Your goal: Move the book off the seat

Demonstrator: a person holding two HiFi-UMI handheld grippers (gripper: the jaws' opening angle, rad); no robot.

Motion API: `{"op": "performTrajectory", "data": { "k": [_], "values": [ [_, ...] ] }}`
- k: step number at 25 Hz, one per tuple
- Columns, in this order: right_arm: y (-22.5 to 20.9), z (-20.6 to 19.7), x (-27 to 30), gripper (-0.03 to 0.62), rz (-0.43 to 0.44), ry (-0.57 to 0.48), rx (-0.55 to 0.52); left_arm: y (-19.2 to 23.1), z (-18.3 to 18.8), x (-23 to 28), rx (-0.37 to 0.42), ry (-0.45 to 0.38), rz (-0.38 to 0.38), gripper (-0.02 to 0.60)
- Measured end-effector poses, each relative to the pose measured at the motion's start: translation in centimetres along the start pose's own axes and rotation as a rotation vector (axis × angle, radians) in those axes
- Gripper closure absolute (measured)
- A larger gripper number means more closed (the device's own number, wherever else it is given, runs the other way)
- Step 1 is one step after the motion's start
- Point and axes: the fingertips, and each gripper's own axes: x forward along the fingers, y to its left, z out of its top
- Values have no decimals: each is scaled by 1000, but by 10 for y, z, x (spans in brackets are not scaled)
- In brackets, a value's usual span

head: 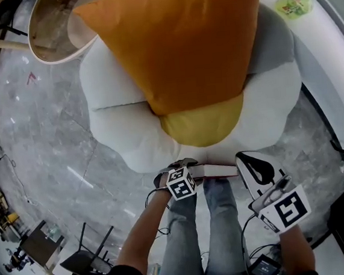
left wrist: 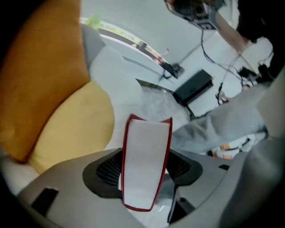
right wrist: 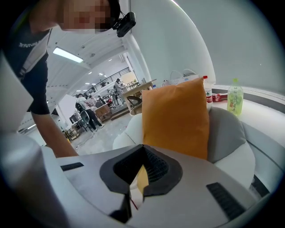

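Observation:
A book [head: 219, 170] with a red cover hangs just off the front edge of the white flower-shaped seat [head: 115, 109], above the person's jeans. My left gripper [head: 193, 167] is shut on it. In the left gripper view the book [left wrist: 146, 147] stands on edge between the jaws of the left gripper [left wrist: 144, 176], its white page edge facing the camera and both pads against its covers. My right gripper [head: 247, 160] hovers to the right of the book, apart from it. In its own view the right gripper [right wrist: 132, 189] shows its jaws drawn to a thin slit with nothing between them.
An orange pillow [head: 180, 36] leans on a yellow cushion [head: 204, 125] in the seat's middle, with a grey cushion [head: 275, 42] behind. A white curved counter [head: 334, 58] with a green bottle [head: 292, 1] runs along the right. A wooden chair [head: 53, 36] stands at the upper left.

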Motion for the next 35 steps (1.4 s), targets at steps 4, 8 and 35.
{"op": "performTrajectory", "data": {
  "k": [4,8,35],
  "values": [
    [4,3,2,586,-22,-25,-18,-12,-24,18,133,118,-1,322],
    [6,15,-6,586,-32,-24,-41,-13,-17,3,38,94,-20,331],
    [100,285,-138,586,-71,-276,-210,-62,77,-446,-672,-829,458,336]
  ]
}}
